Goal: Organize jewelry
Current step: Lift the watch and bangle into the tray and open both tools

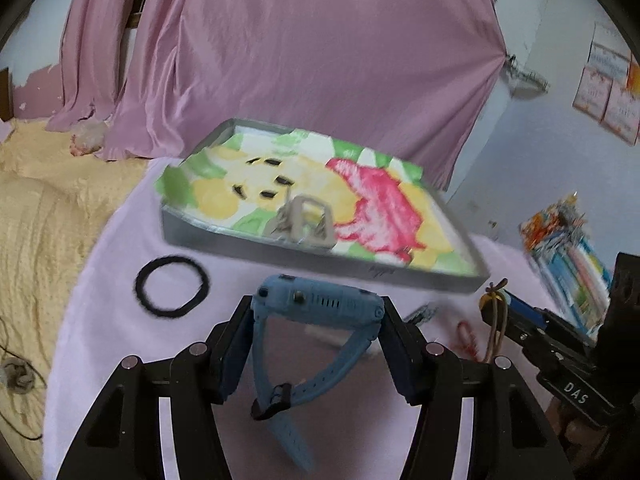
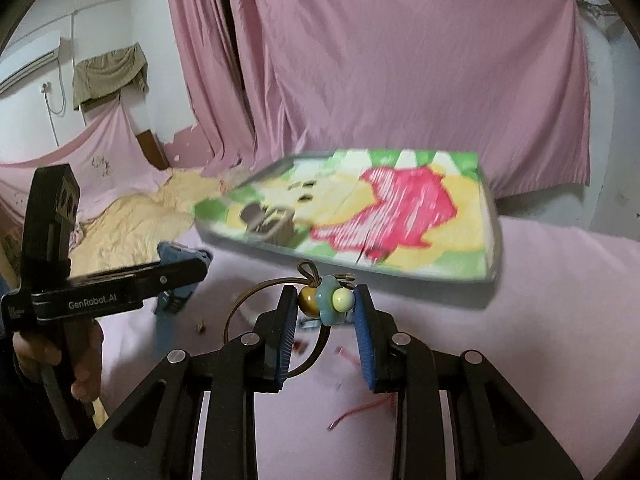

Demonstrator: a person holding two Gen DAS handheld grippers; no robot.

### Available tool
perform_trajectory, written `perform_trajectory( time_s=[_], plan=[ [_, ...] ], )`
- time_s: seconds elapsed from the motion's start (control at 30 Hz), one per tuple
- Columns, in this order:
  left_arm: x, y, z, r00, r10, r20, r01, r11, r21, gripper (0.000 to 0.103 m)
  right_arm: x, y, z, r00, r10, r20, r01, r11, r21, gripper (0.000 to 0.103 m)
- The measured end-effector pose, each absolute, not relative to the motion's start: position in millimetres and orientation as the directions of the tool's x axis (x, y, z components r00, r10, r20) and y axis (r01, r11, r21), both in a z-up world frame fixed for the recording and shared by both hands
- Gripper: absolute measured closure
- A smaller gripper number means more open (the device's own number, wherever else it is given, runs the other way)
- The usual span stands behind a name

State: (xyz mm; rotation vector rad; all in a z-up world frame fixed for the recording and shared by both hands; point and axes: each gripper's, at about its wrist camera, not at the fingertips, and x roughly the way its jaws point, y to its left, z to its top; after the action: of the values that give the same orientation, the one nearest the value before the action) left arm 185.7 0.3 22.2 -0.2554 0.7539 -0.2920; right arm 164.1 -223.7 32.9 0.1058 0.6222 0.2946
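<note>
My left gripper (image 1: 318,308) is shut on a blue wristwatch (image 1: 320,302), held by its case with the strap hanging toward me. My right gripper (image 2: 326,296) is shut on the beads of a brown cord bracelet (image 2: 324,300), whose loop hangs below. Ahead of both lies a grey tray (image 1: 240,244) lined with a bright green, yellow and red print. It holds several small black pieces (image 1: 264,194) and a beige clip-like piece (image 1: 306,222). Each view shows the other gripper: the right one (image 1: 516,316), the left one (image 2: 180,274) with the watch (image 2: 182,258).
A black hair band (image 1: 172,290) lies on the pink cloth left of the tray. Small red threads (image 2: 360,408) and a silvery piece (image 1: 420,314) lie near the grippers. A colourful packet (image 1: 568,248) sits at the right. A yellow blanket (image 1: 40,208) lies left; a pink curtain hangs behind.
</note>
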Motion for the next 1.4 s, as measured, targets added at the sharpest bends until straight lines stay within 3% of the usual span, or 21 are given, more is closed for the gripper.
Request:
perform_trajectory(
  time_s=[0.3, 0.5, 0.83, 1.27, 1.4],
  plan=[
    [228.2, -15.1, 49.9, 0.739, -0.384, -0.553, 0.17, 0.901, -0.399, 0.046, 203.6, -240.4, 54.1, 0.827, 0.233, -0.512, -0.178, 0.972, 0.154, 0.078],
    [270.8, -33.3, 38.4, 0.677, -0.46, -0.574, 0.195, 0.864, -0.463, 0.046, 229.6, -253.4, 45.8, 0.824, 0.174, -0.539, -0.115, 0.983, 0.142, 0.078],
    [307.1, -70.5, 6.3, 0.601, -0.434, -0.671, 0.204, 0.895, -0.396, 0.047, 264.8, -264.6, 7.5, 0.75, 0.171, -0.639, -0.077, 0.982, 0.173, 0.078],
    [301.9, -74.8, 4.6, 0.63, -0.405, -0.663, 0.228, 0.912, -0.34, 0.046, 276.1, -268.3, -6.9, 0.705, 0.192, -0.682, -0.05, 0.974, 0.223, 0.072],
    [299.0, -72.4, 7.2, 0.632, -0.42, -0.651, 0.233, 0.904, -0.358, 0.035, 270.6, -268.6, -3.0, 0.721, 0.178, -0.67, -0.043, 0.976, 0.212, 0.065]
  ],
)
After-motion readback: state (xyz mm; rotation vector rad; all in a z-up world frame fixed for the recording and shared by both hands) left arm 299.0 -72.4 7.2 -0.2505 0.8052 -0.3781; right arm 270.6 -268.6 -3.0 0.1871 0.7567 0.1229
